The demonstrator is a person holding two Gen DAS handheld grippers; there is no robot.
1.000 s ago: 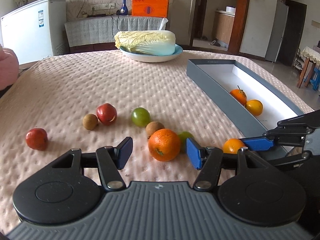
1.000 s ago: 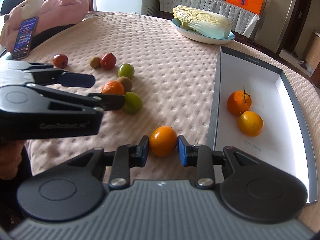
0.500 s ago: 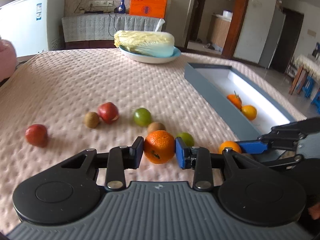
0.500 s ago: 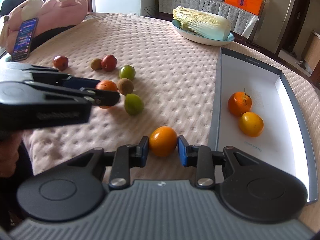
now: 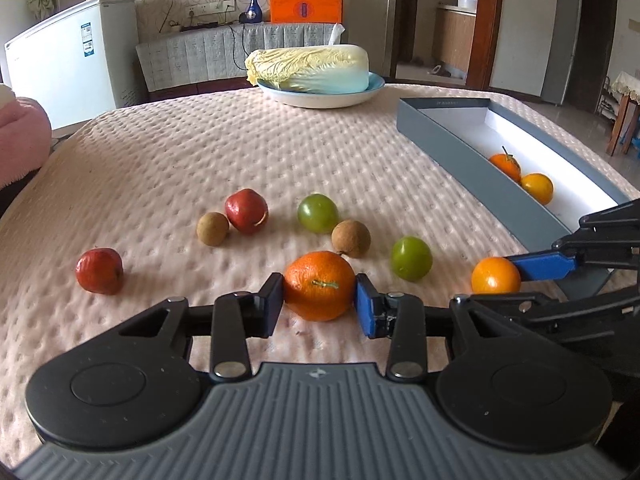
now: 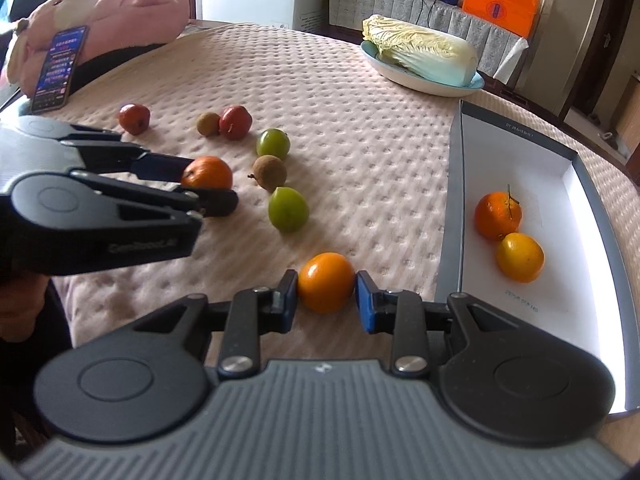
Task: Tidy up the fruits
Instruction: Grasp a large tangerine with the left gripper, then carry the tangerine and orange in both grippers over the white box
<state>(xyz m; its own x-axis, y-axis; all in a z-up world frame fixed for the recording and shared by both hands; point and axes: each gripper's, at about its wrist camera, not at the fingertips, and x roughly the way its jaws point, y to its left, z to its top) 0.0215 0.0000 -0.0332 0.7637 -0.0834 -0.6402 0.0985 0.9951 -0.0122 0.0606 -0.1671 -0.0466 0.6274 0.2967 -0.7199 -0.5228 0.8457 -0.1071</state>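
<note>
Both grippers pinch fruit: left gripper [image 5: 319, 303] a mandarin [image 5: 319, 285], right gripper [image 6: 326, 294] an orange [image 6: 326, 282]; next, lift toward the box [image 6: 452, 216] at two o'clock.

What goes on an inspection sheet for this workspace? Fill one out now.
Surface: pink quilted tablecloth.
Job's things: grey open box with white inside holds two oranges; stemmed orange, smooth orange, two green fruits, two brown fruits, two red fruits lie on the cloth.
Clutter: napa cabbage on a pale blue plate; phone against a pink plush toy.
Grippers: left gripper shut on stemmed orange; right gripper shut on smooth orange.
Cables: cords at the wall sockets.
Surroundings: white fridge, orange bag, blue bottle.
</note>
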